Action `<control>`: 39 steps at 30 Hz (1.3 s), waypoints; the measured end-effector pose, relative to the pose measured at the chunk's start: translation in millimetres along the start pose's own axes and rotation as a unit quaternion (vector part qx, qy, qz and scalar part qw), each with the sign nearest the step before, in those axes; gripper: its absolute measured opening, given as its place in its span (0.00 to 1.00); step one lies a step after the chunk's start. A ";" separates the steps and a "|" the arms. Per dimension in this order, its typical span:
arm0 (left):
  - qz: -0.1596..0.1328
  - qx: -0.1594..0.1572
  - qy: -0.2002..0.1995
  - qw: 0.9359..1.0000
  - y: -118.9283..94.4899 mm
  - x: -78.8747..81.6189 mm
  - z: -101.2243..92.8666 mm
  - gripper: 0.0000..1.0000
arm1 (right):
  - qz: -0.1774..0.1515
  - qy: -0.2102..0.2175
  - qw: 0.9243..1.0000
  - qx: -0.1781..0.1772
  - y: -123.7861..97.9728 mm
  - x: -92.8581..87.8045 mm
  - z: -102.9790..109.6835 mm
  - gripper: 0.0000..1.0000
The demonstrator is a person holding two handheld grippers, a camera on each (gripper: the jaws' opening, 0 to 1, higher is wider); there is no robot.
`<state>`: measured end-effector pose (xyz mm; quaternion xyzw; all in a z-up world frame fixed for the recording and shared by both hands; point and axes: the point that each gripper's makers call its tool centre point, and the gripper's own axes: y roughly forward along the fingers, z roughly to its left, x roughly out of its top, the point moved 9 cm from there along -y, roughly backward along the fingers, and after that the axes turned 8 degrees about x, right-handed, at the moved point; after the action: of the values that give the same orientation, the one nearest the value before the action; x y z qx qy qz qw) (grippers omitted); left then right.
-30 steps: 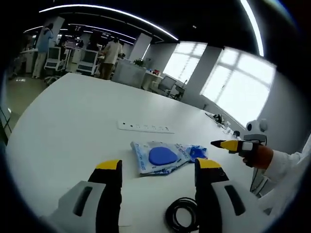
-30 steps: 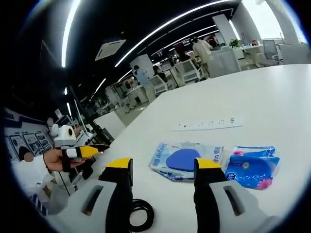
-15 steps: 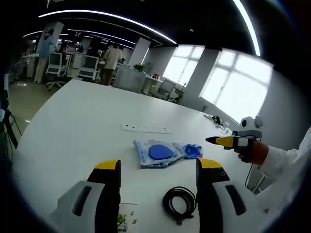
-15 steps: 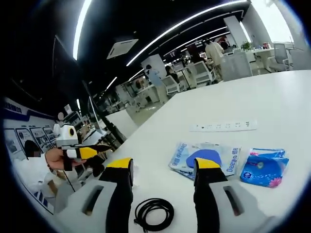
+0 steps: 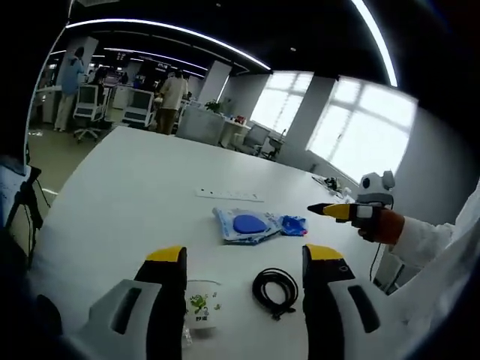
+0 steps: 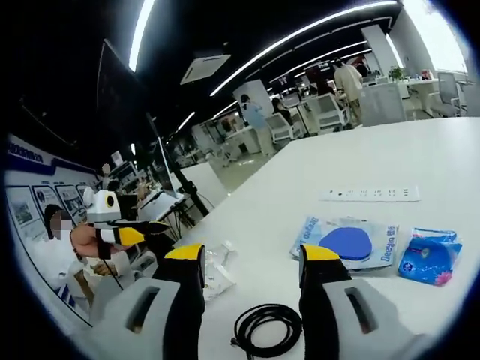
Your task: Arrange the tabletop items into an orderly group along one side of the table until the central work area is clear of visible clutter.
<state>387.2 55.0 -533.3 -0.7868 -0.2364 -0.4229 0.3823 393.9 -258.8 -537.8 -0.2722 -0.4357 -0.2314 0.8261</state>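
Hovering above the white table [image 5: 112, 195], the left gripper [image 5: 244, 259] has its jaws wide apart and empty; the right gripper [image 6: 251, 259] is likewise spread and holds nothing. Below them lie a coiled black cable [image 5: 275, 291] and, just beside it, a clear bag [image 5: 201, 307] with green print. Farther out sit a packet [image 5: 244, 225] with a blue disc, touching a smaller blue pack [image 5: 294, 223], and beyond them a white power strip [image 5: 229, 196]. What the bag holds I cannot make out.
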 end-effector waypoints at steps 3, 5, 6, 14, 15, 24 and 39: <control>0.001 0.004 0.001 1.000 -13.6 -2.5 7.2 0.63 | 0.010 -0.007 1.000 0.008 6.0 0.1 7.8 0.49; 0.000 0.006 -0.001 1.000 -21.7 -3.0 11.8 0.63 | 0.015 -0.013 1.000 0.013 9.3 0.5 11.1 0.48; 0.000 0.007 0.000 1.000 -26.0 -3.5 14.2 0.63 | 0.019 -0.017 1.000 0.016 11.9 0.5 13.1 0.48; 0.000 0.018 -0.002 1.000 -49.7 -12.2 32.2 0.63 | 0.053 -0.031 0.997 0.043 36.5 -1.7 24.5 0.49; -0.001 0.020 -0.005 1.000 -52.4 -13.3 34.7 0.63 | 0.058 -0.033 0.997 0.046 40.2 -2.3 25.6 0.49; -0.003 0.042 -0.020 0.999 -73.1 -26.4 54.7 0.63 | 0.095 -0.040 0.991 0.084 79.1 -11.6 32.7 0.49; -0.004 0.052 -0.055 0.997 -79.6 -43.0 71.4 0.62 | 0.165 -0.035 0.976 0.141 138.3 -36.8 28.6 0.48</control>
<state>343.6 157.7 -562.7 -0.7871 -0.2820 -0.3677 0.4072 443.7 -131.9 -589.8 -0.2289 -0.4422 -0.0186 0.8670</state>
